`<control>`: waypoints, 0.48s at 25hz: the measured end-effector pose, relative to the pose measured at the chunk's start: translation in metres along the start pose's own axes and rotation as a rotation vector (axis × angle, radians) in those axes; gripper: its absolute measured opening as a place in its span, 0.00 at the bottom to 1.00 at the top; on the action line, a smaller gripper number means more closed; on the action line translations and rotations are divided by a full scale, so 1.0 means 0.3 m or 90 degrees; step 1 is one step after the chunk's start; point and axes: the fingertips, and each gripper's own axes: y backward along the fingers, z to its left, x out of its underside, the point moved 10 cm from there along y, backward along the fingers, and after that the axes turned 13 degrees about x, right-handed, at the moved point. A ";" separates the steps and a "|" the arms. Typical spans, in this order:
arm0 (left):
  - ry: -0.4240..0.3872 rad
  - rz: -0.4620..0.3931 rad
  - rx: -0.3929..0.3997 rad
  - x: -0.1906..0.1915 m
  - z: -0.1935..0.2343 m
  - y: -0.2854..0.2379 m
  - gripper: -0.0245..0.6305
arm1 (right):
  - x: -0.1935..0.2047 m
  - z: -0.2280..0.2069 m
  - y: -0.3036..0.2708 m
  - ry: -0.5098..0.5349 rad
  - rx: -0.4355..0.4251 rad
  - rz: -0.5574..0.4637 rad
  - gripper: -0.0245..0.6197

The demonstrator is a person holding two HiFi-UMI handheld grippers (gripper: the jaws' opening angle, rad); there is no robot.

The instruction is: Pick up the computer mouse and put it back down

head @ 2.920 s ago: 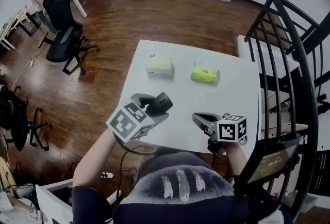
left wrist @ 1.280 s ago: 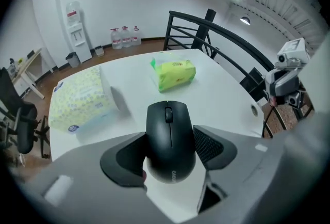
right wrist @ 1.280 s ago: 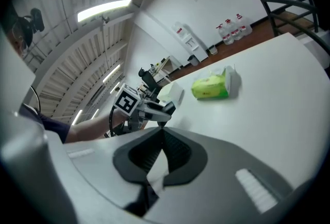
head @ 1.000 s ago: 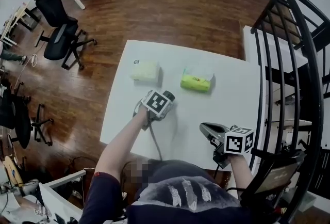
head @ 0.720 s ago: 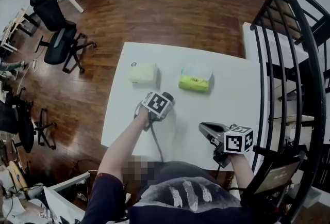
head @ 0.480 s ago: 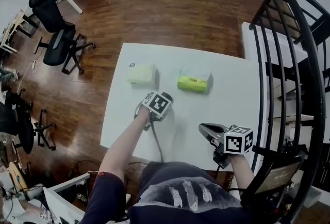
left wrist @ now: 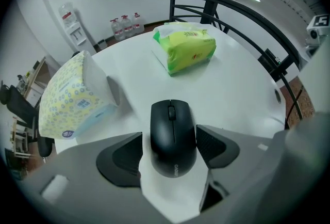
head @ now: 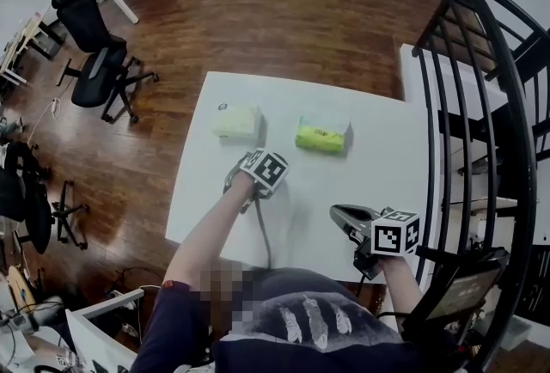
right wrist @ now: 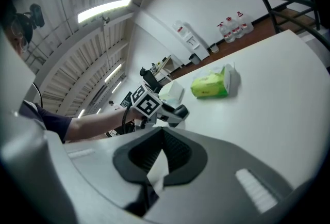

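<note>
On the white table [head: 378, 156], the computer mouse [left wrist: 172, 138], likely light and slick, is straddled at its sides, unpinched, by the left gripper's [left wrist: 170, 134] just-opened jaws.

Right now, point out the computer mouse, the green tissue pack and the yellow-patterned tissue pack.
computer mouse [left wrist: 173, 138]: left gripper view, middle of its back.
green tissue pack [left wrist: 188, 51]: left gripper view, front face.
yellow-patterned tissue pack [left wrist: 67, 101]: left gripper view, printed side.

Matt plastic mouse [left wrist: 172, 138], smooth table [left wrist: 237, 89]
</note>
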 end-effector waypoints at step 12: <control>-0.010 -0.369 0.045 0.194 -0.250 0.509 0.17 | -0.054 0.122 0.018 0.055 -0.018 -0.042 0.05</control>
